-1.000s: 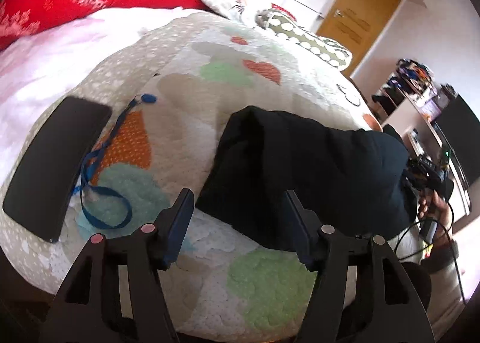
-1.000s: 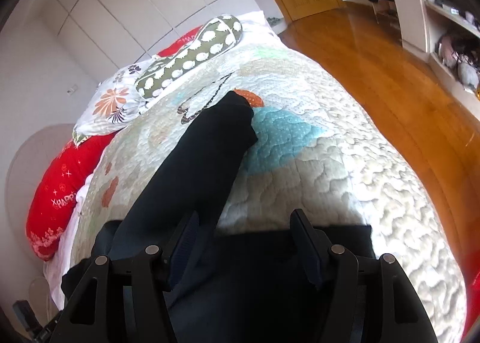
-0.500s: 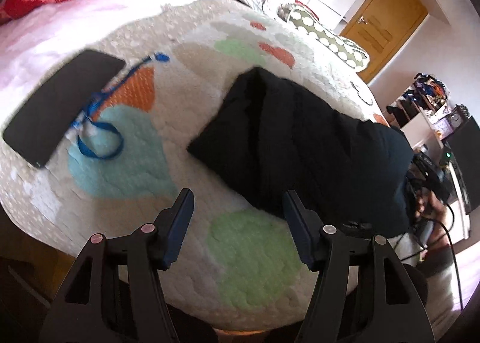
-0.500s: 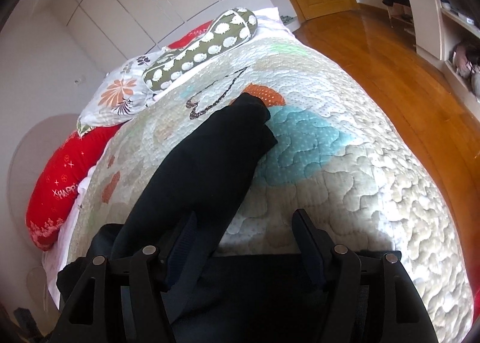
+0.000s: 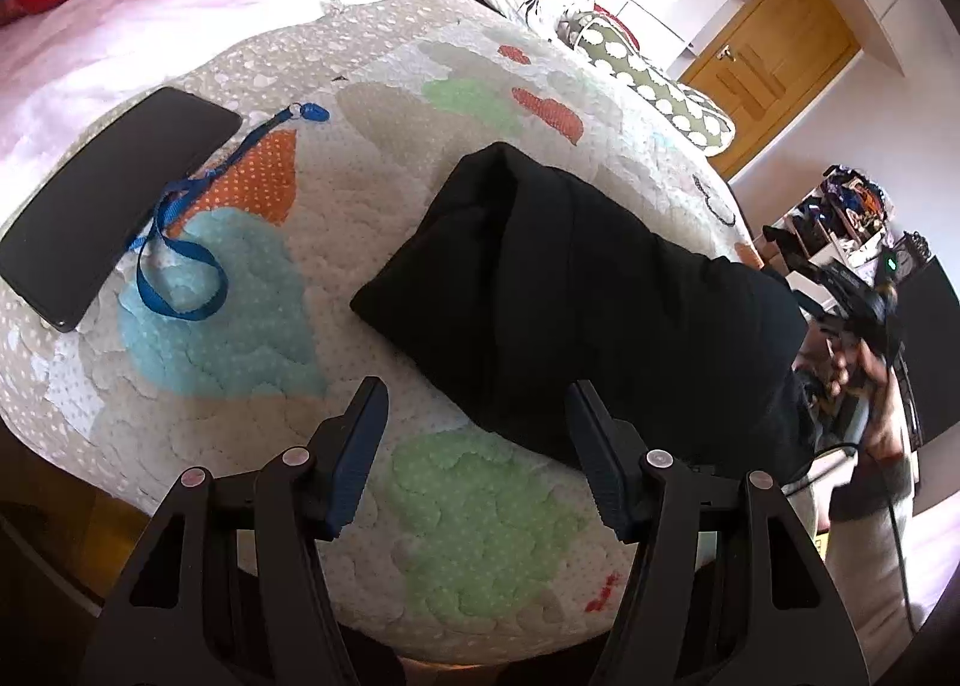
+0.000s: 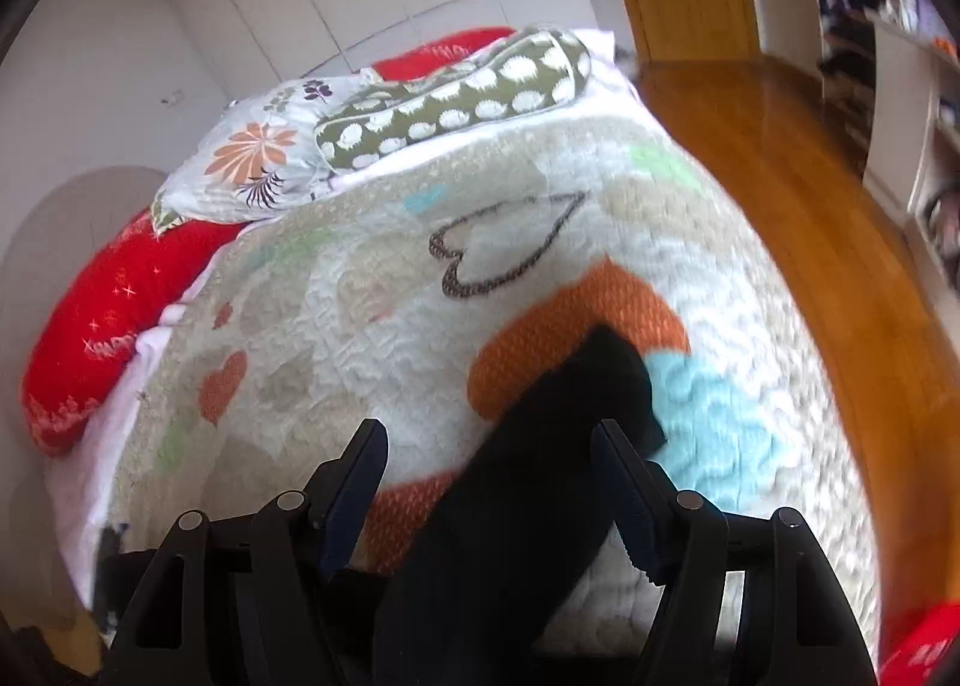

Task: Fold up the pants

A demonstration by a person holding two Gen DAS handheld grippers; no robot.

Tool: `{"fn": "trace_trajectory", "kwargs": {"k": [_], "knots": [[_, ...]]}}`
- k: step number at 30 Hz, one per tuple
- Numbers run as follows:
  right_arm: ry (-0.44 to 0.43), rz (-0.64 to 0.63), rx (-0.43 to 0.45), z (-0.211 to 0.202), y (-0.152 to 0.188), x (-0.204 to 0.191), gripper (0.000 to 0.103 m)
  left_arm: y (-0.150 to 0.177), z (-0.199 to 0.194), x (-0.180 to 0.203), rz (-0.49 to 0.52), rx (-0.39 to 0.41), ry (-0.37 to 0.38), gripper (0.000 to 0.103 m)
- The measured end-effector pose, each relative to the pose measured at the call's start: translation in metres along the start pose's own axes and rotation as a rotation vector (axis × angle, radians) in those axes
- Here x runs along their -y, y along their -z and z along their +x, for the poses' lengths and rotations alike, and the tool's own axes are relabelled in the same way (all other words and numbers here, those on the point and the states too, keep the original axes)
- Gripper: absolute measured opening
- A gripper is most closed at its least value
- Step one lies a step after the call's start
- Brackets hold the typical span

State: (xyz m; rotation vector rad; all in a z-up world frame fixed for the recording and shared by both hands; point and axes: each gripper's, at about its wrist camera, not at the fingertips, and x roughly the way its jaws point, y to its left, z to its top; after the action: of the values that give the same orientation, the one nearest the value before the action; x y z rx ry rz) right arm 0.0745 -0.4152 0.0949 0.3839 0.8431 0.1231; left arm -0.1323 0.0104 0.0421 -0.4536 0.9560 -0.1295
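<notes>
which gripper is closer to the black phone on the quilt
Left. The left gripper hangs open over the quilt's near edge, with the phone ahead to its left. The right gripper sits over the black pants, phone out of view.

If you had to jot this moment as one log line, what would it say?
task: fold pants | pants: black, lying on quilt | left gripper: open, empty | right gripper: open, over pants | phone: nearby

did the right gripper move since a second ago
Yes. The right gripper advanced along the pants toward the pillows; the pant-leg end by the orange patch now sits just beyond its fingertips.
</notes>
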Motion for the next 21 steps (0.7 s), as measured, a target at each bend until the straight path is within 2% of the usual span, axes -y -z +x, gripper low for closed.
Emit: {"fn": "trace_trajectory", "kwargs": {"k": [3,5,7,11,14,18,19,20,21], "knots": [[0.073,0.011,0.042,-0.024,0.019,0.025,0.068,0.005,0.000,-0.002,-0.012,0.003,0.000,0.062],[0.098,0.055,0.026,-0.028,0.031,0.043,0.068,0.010,-0.001,-0.006,-0.046,-0.003,0.016,0.065],[0.071,0.109,0.002,-0.028,0.043,0.060,0.068,0.012,-0.001,-0.008,-0.076,0.006,0.008,0.069],[0.024,0.162,-0.011,-0.025,0.056,0.076,0.068,0.008,0.001,-0.008,-0.107,0.044,-0.032,0.069],[0.000,0.158,-0.016,-0.020,0.058,0.076,0.068,0.003,0.014,0.003,-0.097,0.015,-0.009,0.069],[-0.024,0.160,-0.007,-0.019,0.057,0.075,0.068,0.002,0.031,0.025,-0.036,-0.007,-0.011,0.069],[-0.025,0.165,-0.006,-0.018,0.056,0.075,0.068,0.003,0.033,0.033,-0.005,-0.005,-0.028,0.066],[-0.022,0.167,-0.008,-0.017,0.055,0.076,0.068,0.004,0.033,0.038,0.010,-0.002,-0.039,0.049],[-0.021,0.166,-0.008,-0.017,0.055,0.075,0.068,0.003,0.032,0.042,0.027,0.000,-0.052,0.040]]}}
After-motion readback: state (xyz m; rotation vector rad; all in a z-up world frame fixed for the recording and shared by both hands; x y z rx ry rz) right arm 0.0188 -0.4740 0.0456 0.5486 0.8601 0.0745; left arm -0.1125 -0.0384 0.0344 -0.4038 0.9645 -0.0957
